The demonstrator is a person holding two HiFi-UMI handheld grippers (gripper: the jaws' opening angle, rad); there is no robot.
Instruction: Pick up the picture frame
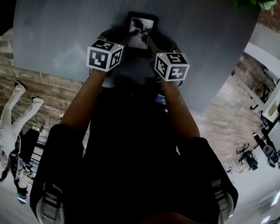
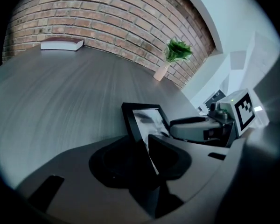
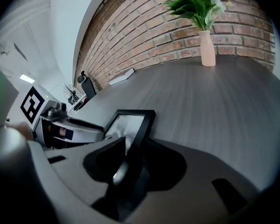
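The left gripper (image 2: 147, 146) has its jaws drawn narrow on the left border of the picture frame (image 2: 142, 120), and the dark border sits pressed between them. The right gripper (image 3: 128, 155) is closed in the same way on the frame's right border. In the head view the two grippers meet the frame from 7 and 5 o'clock, so it is clamped on both sides.

The frame is over the grey table (image 1: 56, 27), a little in from the table's near edge, at 12 o'clock from the person's arms. In the left gripper view it stands tilted, with its far border higher in the picture.

Beyond the frame the table top runs wide toward 12 o'clock. A book (image 2: 61, 44) lies far off at 11 o'clock by the brick wall (image 2: 107, 17), and a vase with a green plant (image 3: 205, 45) stands far off at 1 o'clock, both well apart from the frame.

The jaws cover the near part of the frame in both gripper views. I cannot tell if its underside touches the table. The photograph in it is dark and blurred.
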